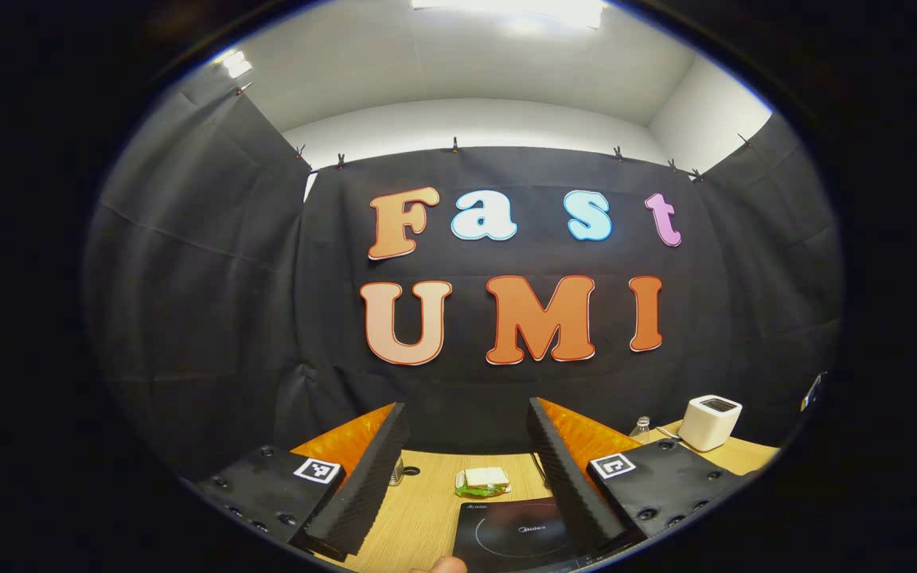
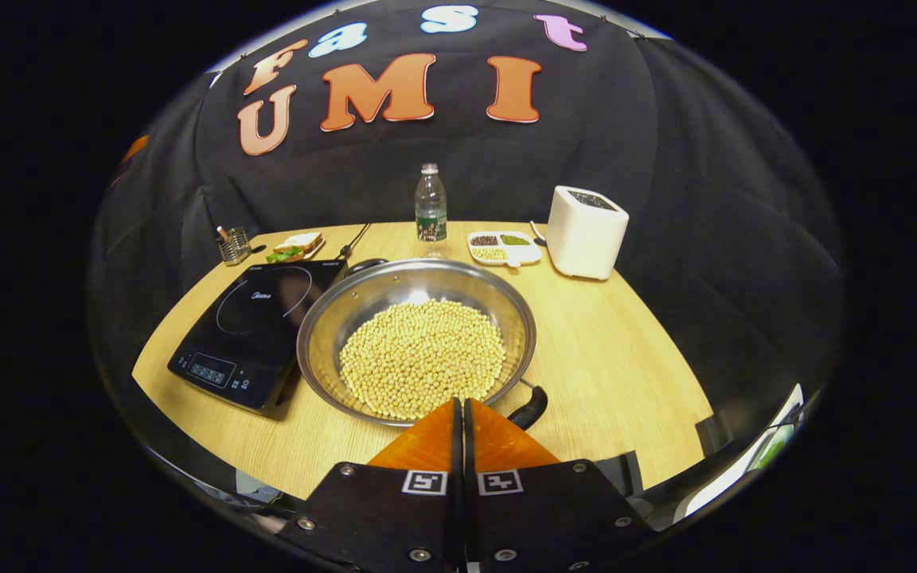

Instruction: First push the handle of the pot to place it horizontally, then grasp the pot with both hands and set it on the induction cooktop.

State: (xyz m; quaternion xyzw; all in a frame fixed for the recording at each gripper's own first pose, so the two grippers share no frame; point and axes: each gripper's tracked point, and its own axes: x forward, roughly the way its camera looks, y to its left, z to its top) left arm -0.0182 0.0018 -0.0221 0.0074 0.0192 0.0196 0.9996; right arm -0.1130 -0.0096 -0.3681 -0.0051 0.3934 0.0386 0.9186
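Right gripper view: pot [image 2: 419,342] abuts cooktop [image 2: 259,330] edge.

pot [image 2: 323,318]: shiny silver metal, with a black handle [image 2: 528,407] at its near right
beans [image 2: 423,356]: pale yellow, they cover the bottom of the pot
induction cooktop [image 2: 255,330]: glossy black, with a thin white ring and small white marks
counter [image 2: 618,342]: light wood with a fine grain
left gripper [image 1: 468,465]: black ribbed pads, orange finger backs, black body with black-and-white square markers
right gripper [image 2: 460,422]: orange fingers, black body, two black-and-white square markers
bottle [image 2: 431,203]: clear, with a green label and a white cap
box [image 2: 586,232]: white, dark on top
divided tray [image 2: 504,247]: white, holding dark brown, green and pale yellow grains
sandwich [image 2: 296,246]: white bread with green leaves
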